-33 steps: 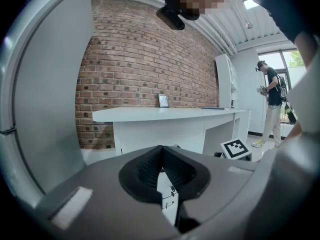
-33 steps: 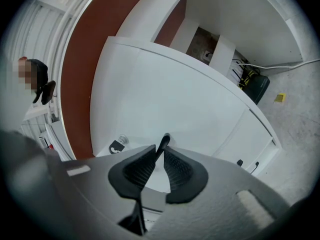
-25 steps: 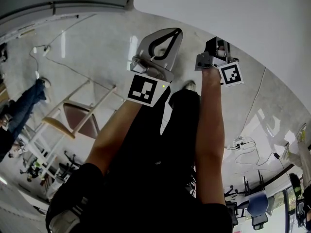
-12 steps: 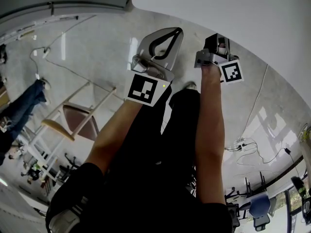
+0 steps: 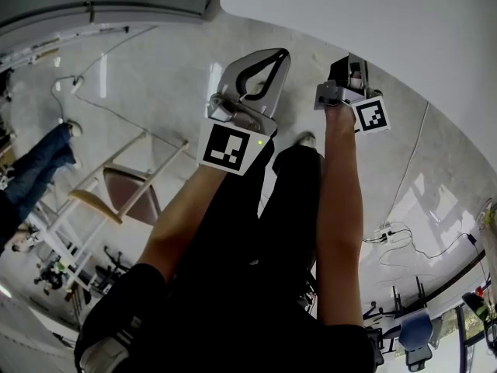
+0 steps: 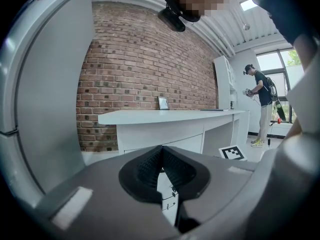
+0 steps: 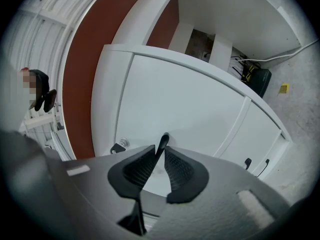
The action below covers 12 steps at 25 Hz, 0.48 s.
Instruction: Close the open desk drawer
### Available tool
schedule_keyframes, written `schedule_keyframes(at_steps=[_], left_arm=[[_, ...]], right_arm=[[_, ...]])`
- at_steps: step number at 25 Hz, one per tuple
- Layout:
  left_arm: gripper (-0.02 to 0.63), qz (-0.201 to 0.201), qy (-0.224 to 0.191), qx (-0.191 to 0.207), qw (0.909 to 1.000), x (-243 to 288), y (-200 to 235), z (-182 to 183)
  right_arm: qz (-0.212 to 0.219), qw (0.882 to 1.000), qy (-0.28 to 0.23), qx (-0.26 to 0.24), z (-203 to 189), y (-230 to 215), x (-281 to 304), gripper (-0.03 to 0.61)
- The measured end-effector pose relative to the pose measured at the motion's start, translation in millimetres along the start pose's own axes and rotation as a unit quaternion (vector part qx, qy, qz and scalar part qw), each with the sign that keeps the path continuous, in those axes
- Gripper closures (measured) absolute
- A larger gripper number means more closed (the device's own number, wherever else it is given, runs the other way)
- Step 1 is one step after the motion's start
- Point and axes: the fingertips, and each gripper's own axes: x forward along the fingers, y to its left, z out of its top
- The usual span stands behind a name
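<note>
Two hand-held grippers are raised side by side before a white table (image 5: 373, 29), with the operator's forearms stretching up from below in the head view. The left gripper (image 6: 161, 159) has its ribbed fingers (image 6: 149, 169) pressed together on nothing. It looks across the room at another stretch of white table along a brick wall (image 6: 130, 69), where a second person (image 6: 261, 104) stands by the window at far right.

The right gripper (image 7: 161, 159) is up against the drawer front (image 7: 190, 109), a broad white panel that fills most of the right gripper view. A slim dark handle (image 7: 162, 141) on that panel stands between its fingers (image 7: 180, 171). They are easing apart — the handle lies along the left pad, and a sliver of space shows on the other side. A small round lock (image 7: 120, 145) sits on the panel just left of the fingers, and two more dark pulls (image 7: 247, 162) show on the neighbouring panel to the right. Whether the drawer sits flush with its frame cannot be told from this close. Pale polished floor (image 5: 155, 76) spreads beneath the operator.
</note>
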Motion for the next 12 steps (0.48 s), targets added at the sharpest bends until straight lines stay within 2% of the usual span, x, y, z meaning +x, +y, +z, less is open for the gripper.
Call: schedule_keyframes(at_steps=[7, 12], left_arm=[[0.595, 0.005, 0.014, -0.012, 0.9998, -16.8, 2.1, 8.8], [0.595, 0.009, 0.032, -0.025, 0.9991, -34.8, -6.6, 15.6]], right_arm=[[-0.029, 0.999, 0.019, 0.018, -12.9, -4.4, -20.5, 0.511], [-0.048, 0.998, 0.024, 0.032, -18.8, 6.2, -50.2, 0.534]])
